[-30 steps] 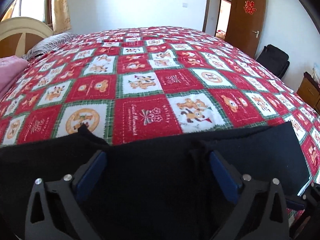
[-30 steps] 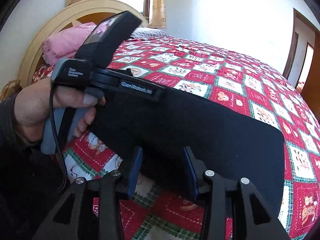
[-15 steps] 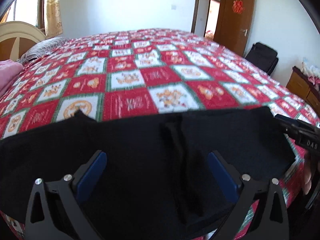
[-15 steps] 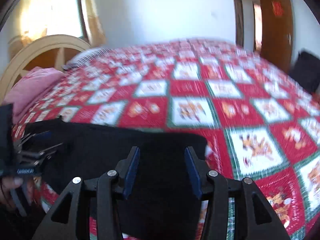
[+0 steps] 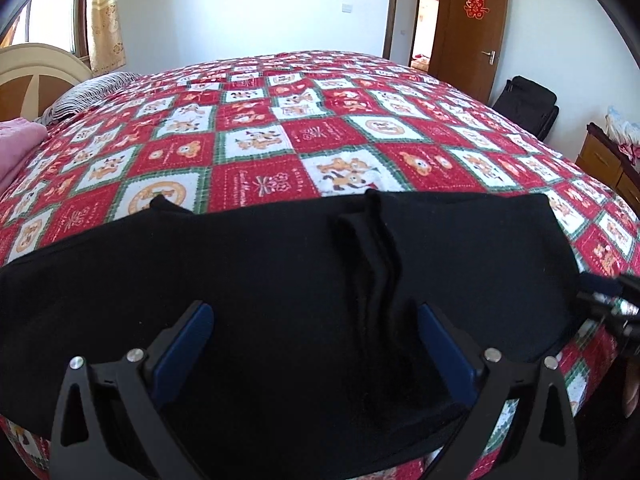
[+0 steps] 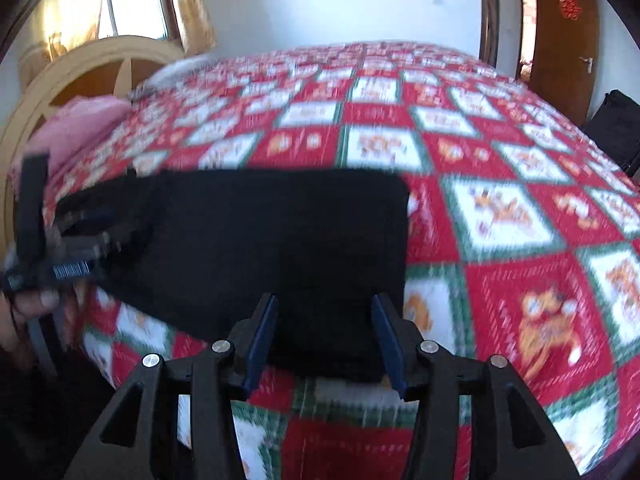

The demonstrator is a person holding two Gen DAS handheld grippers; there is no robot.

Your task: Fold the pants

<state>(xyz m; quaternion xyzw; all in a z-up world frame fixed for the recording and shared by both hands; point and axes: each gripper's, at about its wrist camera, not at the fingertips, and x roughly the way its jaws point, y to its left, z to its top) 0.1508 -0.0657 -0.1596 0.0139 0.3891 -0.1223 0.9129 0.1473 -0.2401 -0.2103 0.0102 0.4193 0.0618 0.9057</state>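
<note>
The black pants (image 5: 280,280) lie flat along the near edge of the bed, with a raised fold ridge (image 5: 376,248) near their middle. My left gripper (image 5: 316,344) is open, its blue-padded fingers hovering over the pants. In the right wrist view the pants (image 6: 280,232) show as a dark rectangle, blurred by motion. My right gripper (image 6: 326,340) is open and empty over the pants' near right corner. The right gripper shows at the right edge of the left wrist view (image 5: 612,304); the left gripper shows at the left edge of the right wrist view (image 6: 48,252).
The bed carries a red, white and green patchwork quilt (image 5: 320,136). A pink blanket (image 6: 80,128) and striped pillow (image 5: 88,92) lie by the wooden headboard (image 6: 92,68). A black bag (image 5: 528,104) stands by the open brown door (image 5: 472,28). A wooden cabinet (image 5: 608,168) is at right.
My right gripper has swung from beside the left hand over to the pants' right end. My left gripper has drawn back slightly, showing more of the pants.
</note>
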